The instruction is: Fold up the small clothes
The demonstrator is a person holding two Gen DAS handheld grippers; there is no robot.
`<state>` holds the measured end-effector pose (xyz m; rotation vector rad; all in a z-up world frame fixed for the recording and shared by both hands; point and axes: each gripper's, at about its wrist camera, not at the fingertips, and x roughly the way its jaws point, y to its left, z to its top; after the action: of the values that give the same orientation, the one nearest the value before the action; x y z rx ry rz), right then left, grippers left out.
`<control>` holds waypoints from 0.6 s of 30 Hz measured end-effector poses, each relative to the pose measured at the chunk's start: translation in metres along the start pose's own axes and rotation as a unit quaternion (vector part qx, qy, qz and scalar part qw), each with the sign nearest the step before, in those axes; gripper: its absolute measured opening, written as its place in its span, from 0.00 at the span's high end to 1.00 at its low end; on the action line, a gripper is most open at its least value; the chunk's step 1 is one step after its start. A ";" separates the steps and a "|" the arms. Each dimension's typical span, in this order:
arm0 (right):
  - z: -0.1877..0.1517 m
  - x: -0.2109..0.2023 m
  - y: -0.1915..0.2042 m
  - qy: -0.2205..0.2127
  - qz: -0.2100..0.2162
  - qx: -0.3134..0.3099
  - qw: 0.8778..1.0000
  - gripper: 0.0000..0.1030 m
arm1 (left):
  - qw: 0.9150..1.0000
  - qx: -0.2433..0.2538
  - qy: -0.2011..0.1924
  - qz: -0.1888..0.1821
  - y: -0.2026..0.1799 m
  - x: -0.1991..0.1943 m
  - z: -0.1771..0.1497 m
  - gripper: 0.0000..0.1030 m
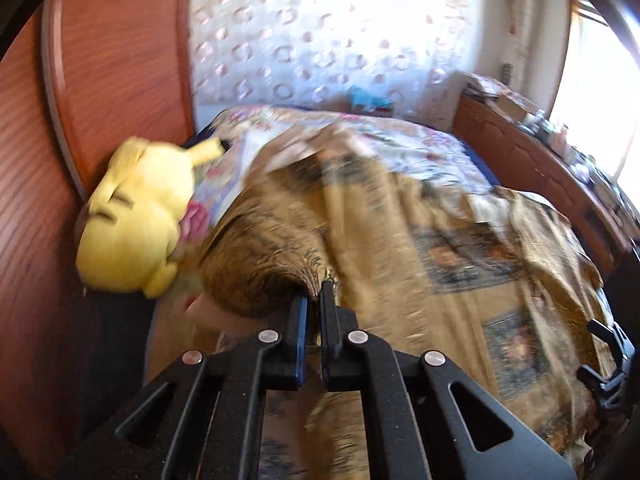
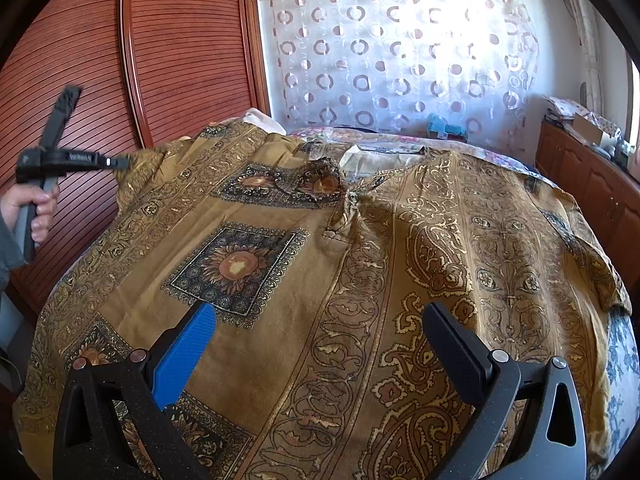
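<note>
A mustard-brown patterned shirt [image 2: 320, 264] with dark sunflower squares and paisley bands lies spread, collar away from me, over the bed. My left gripper [image 1: 314, 294] is shut on a bunched left edge of the shirt [image 1: 260, 264] and lifts it; it shows at the left of the right wrist view [image 2: 120, 162], held by a hand. My right gripper [image 2: 320, 320] is open and empty, hovering just above the shirt's lower middle; part of it shows at the right edge of the left wrist view [image 1: 608, 364].
A yellow plush toy [image 1: 136, 212] lies at the bed's left beside a red-brown wardrobe [image 2: 180, 52]. A floral bedspread [image 1: 400, 148] shows beyond the shirt. A low wooden cabinet [image 2: 592, 184] with clutter stands at the right. A curtain [image 2: 400, 52] hangs behind.
</note>
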<state>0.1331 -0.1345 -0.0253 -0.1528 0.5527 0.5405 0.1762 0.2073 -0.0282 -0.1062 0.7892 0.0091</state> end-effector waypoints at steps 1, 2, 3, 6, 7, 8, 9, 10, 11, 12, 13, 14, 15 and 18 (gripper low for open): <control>0.000 0.000 0.000 0.000 0.000 0.000 1.000 0.00 | 1.000 0.012 -0.001 -0.008 -0.011 -0.003 0.003 0.94; 0.000 0.000 0.000 0.000 0.000 0.000 1.000 0.00 | 1.000 0.026 0.000 -0.015 -0.023 -0.004 0.005 0.94; 0.000 0.000 0.000 0.000 0.000 0.000 1.000 0.00 | 0.999 0.040 0.002 -0.022 -0.036 -0.007 0.006 0.94; 0.000 0.000 -0.001 0.001 0.001 0.000 1.000 0.00 | 0.997 0.068 0.000 -0.038 -0.060 -0.014 0.005 0.92; 0.000 -0.001 -0.001 0.001 0.001 0.000 1.000 0.00 | 0.996 0.077 -0.001 -0.040 -0.066 -0.017 0.004 0.85; -0.001 -0.001 -0.001 0.001 0.001 0.000 1.000 0.00 | 0.996 0.084 -0.005 -0.043 -0.069 -0.021 0.002 0.80; 0.000 -0.001 -0.001 0.001 0.001 0.001 1.000 0.00 | 0.995 0.085 -0.007 -0.044 -0.070 -0.022 0.001 0.70; 0.000 -0.001 -0.001 0.001 0.001 0.001 1.000 0.00 | 0.995 0.085 -0.013 -0.045 -0.068 -0.027 -0.001 0.60; 0.000 -0.001 -0.001 0.001 0.001 0.001 1.000 0.00 | 0.995 0.084 -0.017 -0.047 -0.065 -0.030 -0.002 0.56; -0.001 -0.001 0.000 0.000 0.000 0.001 1.000 0.00 | 0.995 0.083 -0.018 -0.046 -0.064 -0.031 -0.003 0.53; -0.001 -0.001 0.000 0.000 0.001 0.001 1.000 0.00 | 0.995 0.083 -0.019 -0.043 -0.061 -0.032 -0.003 0.46; -0.001 -0.001 0.000 0.000 0.001 0.001 1.000 0.00 | 0.996 0.082 -0.021 -0.042 -0.057 -0.033 -0.004 0.42; -0.001 -0.001 -0.001 0.000 0.001 0.002 1.000 0.00 | 0.996 0.079 -0.024 -0.039 -0.054 -0.033 -0.005 0.37; -0.001 -0.002 -0.001 -0.001 0.002 0.003 1.000 0.00 | 0.998 0.057 -0.021 -0.022 -0.036 -0.026 -0.005 0.37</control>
<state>0.1323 -0.1364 -0.0251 -0.1459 0.5528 0.5420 0.1562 0.1719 -0.0097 -0.0150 0.7429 -0.0754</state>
